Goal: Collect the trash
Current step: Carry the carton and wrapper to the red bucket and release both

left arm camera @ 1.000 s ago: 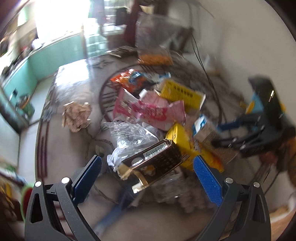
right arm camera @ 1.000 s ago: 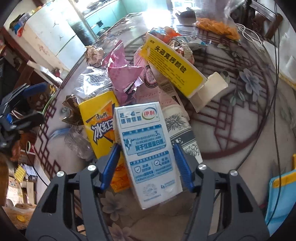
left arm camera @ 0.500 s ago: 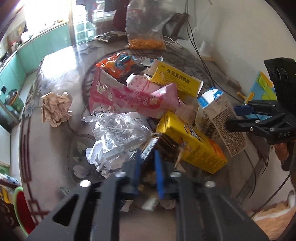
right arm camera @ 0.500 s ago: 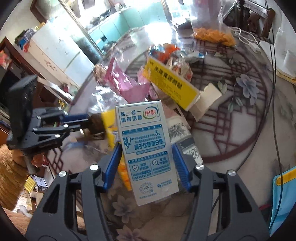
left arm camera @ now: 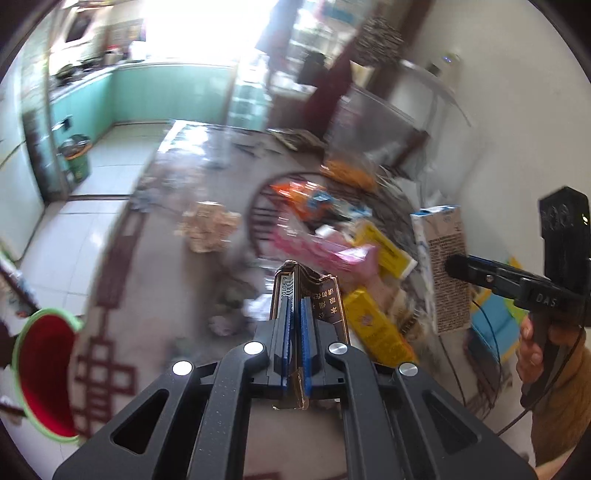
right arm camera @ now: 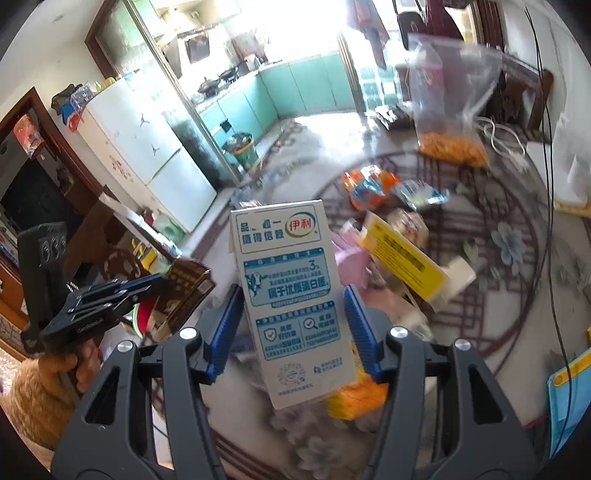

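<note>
Trash (left arm camera: 325, 236) heaped on table (left arm camera: 155, 295). Left view: left gripper (left arm camera: 295, 332) clamped on brown carton (left arm camera: 321, 299), raised above pile. Right view: right gripper (right arm camera: 291, 325) clamped on milk carton (right arm camera: 291, 295), held upright above table, left of yellow box (right arm camera: 402, 258).

Daylight floods in from a window (left arm camera: 192, 29) at the far end of the room, so bright that it burns out to pure white in both views. The glare spills across the tabletop (right arm camera: 317, 162) as a pale sheen. In the left wrist view the litter pile (left arm camera: 325, 236) is smeared with motion blur, while the left gripper (left arm camera: 295, 317) close to the lens stays sharp. In the right wrist view the milk carton (right arm camera: 291, 288) reads crisply. Both pictures bend strongly toward their dark, rounded corners.
</note>
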{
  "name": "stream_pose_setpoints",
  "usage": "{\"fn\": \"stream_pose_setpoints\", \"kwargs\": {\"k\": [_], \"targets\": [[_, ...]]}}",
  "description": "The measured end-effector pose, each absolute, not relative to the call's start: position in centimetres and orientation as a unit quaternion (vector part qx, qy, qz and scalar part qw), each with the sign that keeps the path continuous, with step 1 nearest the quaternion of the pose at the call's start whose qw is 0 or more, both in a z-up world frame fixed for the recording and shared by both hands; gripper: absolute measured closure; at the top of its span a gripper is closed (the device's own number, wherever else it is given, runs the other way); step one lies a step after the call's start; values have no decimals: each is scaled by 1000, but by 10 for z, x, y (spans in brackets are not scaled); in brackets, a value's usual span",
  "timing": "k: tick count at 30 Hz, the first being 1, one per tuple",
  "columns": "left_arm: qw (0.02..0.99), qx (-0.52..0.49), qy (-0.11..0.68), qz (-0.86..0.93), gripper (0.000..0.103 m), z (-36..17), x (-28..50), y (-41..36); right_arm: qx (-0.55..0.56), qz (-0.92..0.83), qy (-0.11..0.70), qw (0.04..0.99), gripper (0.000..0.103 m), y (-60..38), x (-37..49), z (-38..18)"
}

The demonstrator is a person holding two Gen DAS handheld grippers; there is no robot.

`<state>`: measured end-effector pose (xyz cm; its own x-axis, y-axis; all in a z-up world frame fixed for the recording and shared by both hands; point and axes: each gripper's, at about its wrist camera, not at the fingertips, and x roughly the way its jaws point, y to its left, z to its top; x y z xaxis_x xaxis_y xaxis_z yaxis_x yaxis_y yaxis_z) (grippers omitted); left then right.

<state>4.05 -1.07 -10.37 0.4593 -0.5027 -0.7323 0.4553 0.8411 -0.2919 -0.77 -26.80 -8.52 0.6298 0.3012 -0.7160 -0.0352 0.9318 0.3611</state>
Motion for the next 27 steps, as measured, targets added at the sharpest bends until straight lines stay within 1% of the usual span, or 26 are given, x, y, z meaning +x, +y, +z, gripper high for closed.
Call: {"fn": "stream_pose_setpoints", "kwargs": {"k": [3,7,15,24,27], "targets": [[861,-40,448,-237,100,-100,49,18,156,85,417,891,48,-239,3,-80],[872,-46,443,-203,100,-97,60,57,151,88,420,891,48,-200,14,-80],[876,-53,442,-186,100,-100,84,132,134,113,433,884,48,-111,39,-84],[869,-82,466,-147,100,-129,102,216,135,169,450,867,48,-17,74,-97],[866,-89,477,-123,100,-144,106,244,128,196,469,852,48,20,87,-113]]}}
